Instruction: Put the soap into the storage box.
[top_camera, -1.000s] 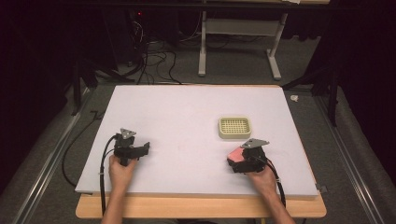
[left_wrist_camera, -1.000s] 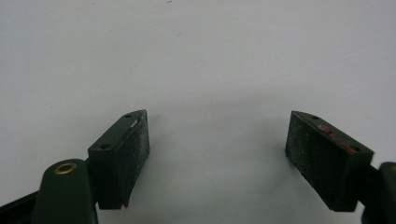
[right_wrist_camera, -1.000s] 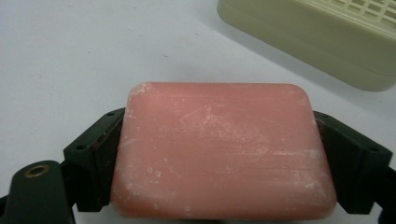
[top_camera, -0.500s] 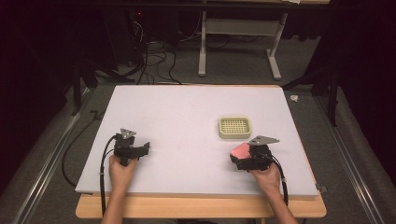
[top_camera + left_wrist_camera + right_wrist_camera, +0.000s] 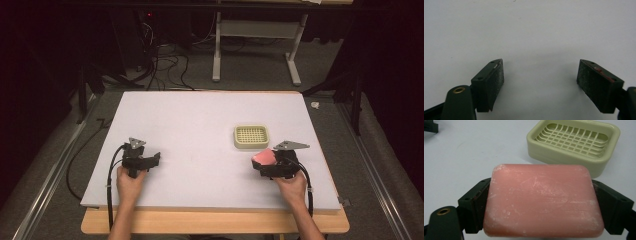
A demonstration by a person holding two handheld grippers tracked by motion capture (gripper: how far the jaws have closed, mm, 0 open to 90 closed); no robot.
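Dark floor with tangled cables and a pale metal stand fills the upper part of the high view, and below it a wide white tabletop board (image 5: 200, 125) lies on a wooden table edge.

At the lower right of that view the right gripper (image 5: 265, 161) is held in the person's right hand (image 5: 291, 186), its jaws spread wide and pressed against the two short ends of a pink, rounded rectangular bar of soap (image 5: 264, 157). In the right gripper view the soap (image 5: 543, 200) spans the whole gap between the black pads, its scuffed face turned to the camera, raised above the board. Just beyond it, at the upper right of that view, sits a pale green plastic soap dish with a grid bottom (image 5: 574, 143), apart from the bar; in the high view the dish (image 5: 251, 137) lies just above and left of the gripper.

At the lower left of the high view the left gripper (image 5: 150, 161) rests in the left hand (image 5: 130, 181). Its own view shows the jaws wide apart with bare white board between the pads (image 5: 496, 80).

Count: two grippers, one soap bar, one dish.

Compared with a second ago, the right gripper and soap sit slightly farther right and a little higher off the board; the left gripper and the dish have not moved.
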